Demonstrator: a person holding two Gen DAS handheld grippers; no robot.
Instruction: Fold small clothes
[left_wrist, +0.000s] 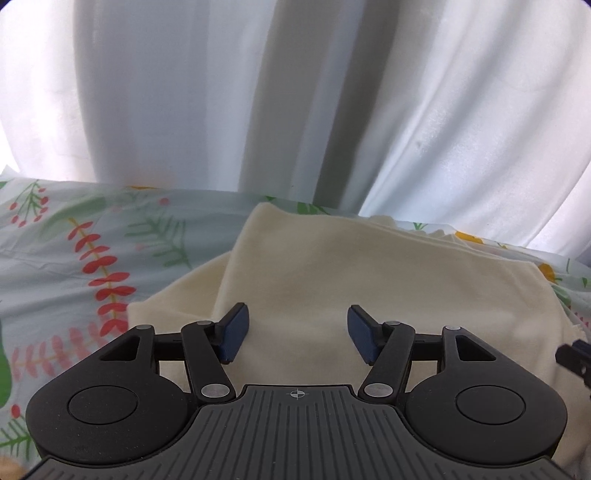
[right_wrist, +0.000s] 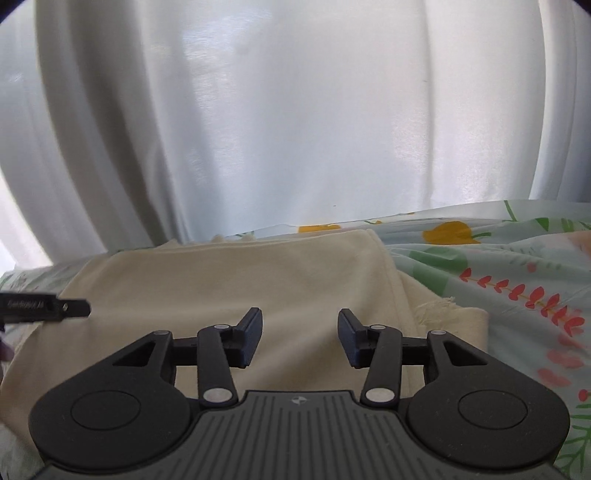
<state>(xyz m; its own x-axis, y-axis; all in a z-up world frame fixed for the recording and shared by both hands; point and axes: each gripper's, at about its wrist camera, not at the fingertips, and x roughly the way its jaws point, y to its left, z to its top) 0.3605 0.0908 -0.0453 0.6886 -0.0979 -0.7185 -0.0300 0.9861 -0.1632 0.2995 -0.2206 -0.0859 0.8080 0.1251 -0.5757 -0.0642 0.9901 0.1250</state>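
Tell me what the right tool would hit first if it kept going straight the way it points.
Most likely the folded cream garment: the right tool hangs open above it, angled downward, nothing between its fingers. Depth is hard to judge, but no other object lies in that line.

Both views are lit by daylight diffused through the white curtain (left_wrist: 207, 96) at the far side; the fabric is backlit and overexposed in patches, most strongly at the far left edge of each frame. The scene is bright overall, with no hard shadows. Soft grey bands are seen along the curtain folds. A faint shadow is cast on the cream garment (left_wrist: 332, 266) beneath the left gripper (left_wrist: 297, 334). The floral bedsheet (left_wrist: 74, 258) is evenly lit. Strong fisheye bending is noted towards the edges, with dark vignetting in the upper corners. Slight softness is observed on the protruding black part (right_wrist: 44, 306) at the left margin of the right wrist view.
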